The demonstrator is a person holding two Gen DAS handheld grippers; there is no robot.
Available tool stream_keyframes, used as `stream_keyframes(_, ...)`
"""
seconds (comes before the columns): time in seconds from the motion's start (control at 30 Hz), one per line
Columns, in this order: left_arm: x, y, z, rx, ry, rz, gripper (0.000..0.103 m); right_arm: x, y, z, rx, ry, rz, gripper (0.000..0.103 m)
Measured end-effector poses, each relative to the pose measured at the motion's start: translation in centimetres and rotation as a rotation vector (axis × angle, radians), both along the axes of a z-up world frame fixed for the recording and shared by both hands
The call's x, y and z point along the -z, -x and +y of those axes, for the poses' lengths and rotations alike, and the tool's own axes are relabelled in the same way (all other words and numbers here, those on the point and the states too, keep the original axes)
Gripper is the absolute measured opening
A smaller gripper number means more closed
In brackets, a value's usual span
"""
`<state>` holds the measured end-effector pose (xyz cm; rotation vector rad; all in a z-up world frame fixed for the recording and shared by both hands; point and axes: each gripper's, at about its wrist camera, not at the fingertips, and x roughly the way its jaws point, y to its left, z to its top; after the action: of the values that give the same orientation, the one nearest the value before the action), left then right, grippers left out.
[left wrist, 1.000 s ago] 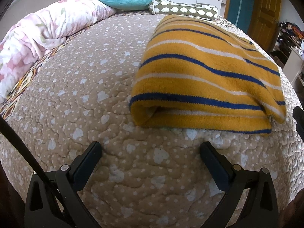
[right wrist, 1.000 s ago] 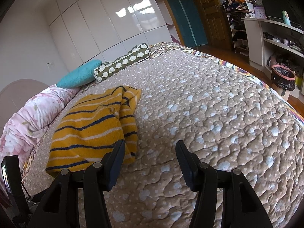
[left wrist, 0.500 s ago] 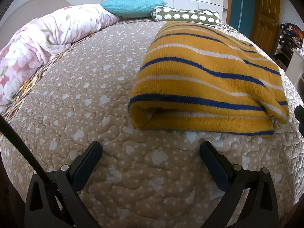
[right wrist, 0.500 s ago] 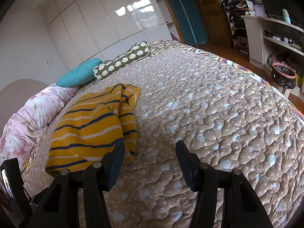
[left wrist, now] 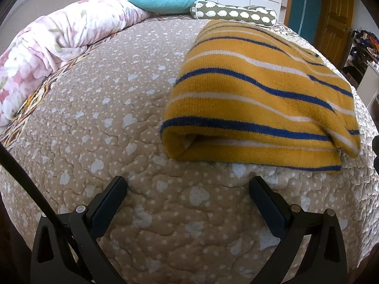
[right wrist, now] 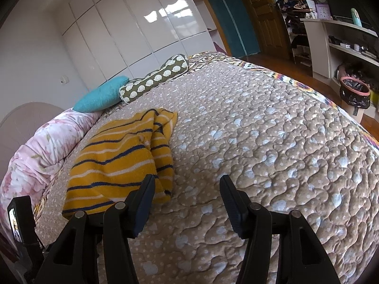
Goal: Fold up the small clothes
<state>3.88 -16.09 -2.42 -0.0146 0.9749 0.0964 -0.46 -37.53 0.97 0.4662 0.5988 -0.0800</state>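
Note:
A yellow knit garment with blue and white stripes (left wrist: 258,99) lies folded on the tan quilted bed (left wrist: 106,123). Its folded edge faces my left gripper (left wrist: 188,184), which is open and empty, a little short of that edge. In the right wrist view the garment (right wrist: 118,163) lies to the left. My right gripper (right wrist: 187,184) is open and empty above the quilt (right wrist: 272,153), its left finger (right wrist: 144,201) in front of the garment's near right corner.
A pink floral duvet (left wrist: 54,40) is bunched along the bed's left side. A teal pillow (left wrist: 165,0) and an olive patterned bolster (left wrist: 234,15) lie at the far end. White shelves (right wrist: 341,35) and a bin (right wrist: 354,94) stand off the bed to the right.
My left gripper has dropped lower and drawn slightly closer to the garment's folded edge. The right gripper has pulled back slightly. The garment has not moved.

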Motion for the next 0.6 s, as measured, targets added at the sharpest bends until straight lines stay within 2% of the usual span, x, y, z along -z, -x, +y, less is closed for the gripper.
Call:
stream_keyframes(0.17, -0.8, -1.2, 0.6, 0.019, 0.007, 0.054, 0.103, 0.0, 0.1, 0.0, -0.007, 0.008, 0.004, 0.062)
stream_keyframes(0.2, -1.3, -1.4, 0.7, 0.021, 0.012, 0.047, 0.103, 0.0, 0.0, 0.0, -0.009, 0.009, 0.004, 0.062)
stream_keyframes(0.3, -4.1, -1.8, 0.9, 0.022, 0.027, -0.05, 0.103, 0.1, -0.2, -0.1, -0.008, 0.005, 0.009, 0.062)
stream_keyframes(0.4, -5.8, -3.1, 0.4, 0.047, 0.011, -0.093, 0.103, 0.3, -0.4, -0.2, -0.005, -0.002, 0.016, 0.062)
stream_keyframes(0.5, -6.5, -5.8, -0.5, 0.061, 0.016, -0.094, 0.103, 0.5, -0.6, -0.3, -0.002, -0.007, 0.021, 0.062)
stream_keyframes(0.6, -5.6, -9.1, -2.0, 0.085, 0.004, -0.047, 0.103, 0.6, -0.7, -0.3, -0.002, -0.005, 0.025, 0.062)
